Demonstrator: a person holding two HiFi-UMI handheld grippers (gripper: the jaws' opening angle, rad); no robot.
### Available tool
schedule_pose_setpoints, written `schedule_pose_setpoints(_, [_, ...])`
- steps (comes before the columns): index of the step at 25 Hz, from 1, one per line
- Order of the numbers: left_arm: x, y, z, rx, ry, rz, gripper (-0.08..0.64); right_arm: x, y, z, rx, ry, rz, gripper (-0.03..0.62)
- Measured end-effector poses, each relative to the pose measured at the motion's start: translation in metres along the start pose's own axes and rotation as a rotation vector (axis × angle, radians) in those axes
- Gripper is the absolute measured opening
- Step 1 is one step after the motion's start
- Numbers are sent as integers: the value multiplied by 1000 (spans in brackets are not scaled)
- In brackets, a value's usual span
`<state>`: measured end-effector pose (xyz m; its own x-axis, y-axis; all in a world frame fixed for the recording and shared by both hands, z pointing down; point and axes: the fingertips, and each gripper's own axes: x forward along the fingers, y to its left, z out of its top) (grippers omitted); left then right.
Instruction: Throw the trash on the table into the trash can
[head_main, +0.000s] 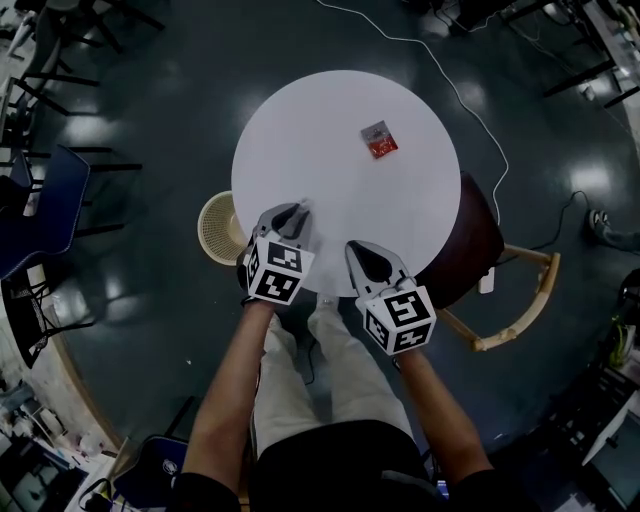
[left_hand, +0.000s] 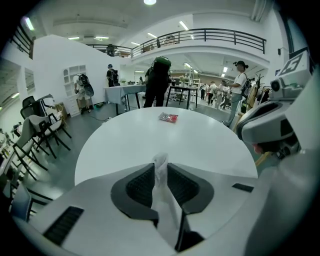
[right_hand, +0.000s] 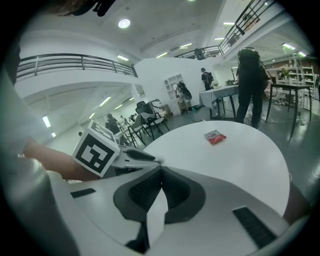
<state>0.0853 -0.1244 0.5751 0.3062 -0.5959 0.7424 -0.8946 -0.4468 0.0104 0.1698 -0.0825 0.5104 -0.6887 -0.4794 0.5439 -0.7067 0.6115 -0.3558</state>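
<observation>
A round white table (head_main: 330, 150) holds a small red and grey packet (head_main: 379, 139) toward its far right; the same packet (left_hand: 168, 117) lies beyond the left jaws and shows in the right gripper view (right_hand: 215, 136). My left gripper (head_main: 300, 208) sits over the table's near left edge, shut on a crumpled white scrap (left_hand: 160, 171) that sticks up between its pads. My right gripper (head_main: 357, 248) hovers at the near edge beside it, shut with nothing in it (right_hand: 161, 169). A beige mesh trash can (head_main: 221, 228) stands on the floor, left of the table.
A dark red chair with a wooden frame (head_main: 485, 245) is tucked under the table's right side. A white cable (head_main: 470, 110) runs over the dark floor behind. A blue chair (head_main: 50, 205) stands at the left. Several people stand far off (left_hand: 158, 82).
</observation>
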Motion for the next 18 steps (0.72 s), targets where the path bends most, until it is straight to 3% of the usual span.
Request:
schedule_pose_setpoints(5, [-14,-1,-5,52,-9,9,89,3,9,-4,-6,0,5,17])
schedule_pose_setpoints(15, [-44,18,-24,19,-59,-22,87,21,42,-12,-8,-14,-52,17])
schedule_pose_setpoints(18, [-58,31,-35,7,-64,-27,87,32,64,-6,-77,-19,-76,17])
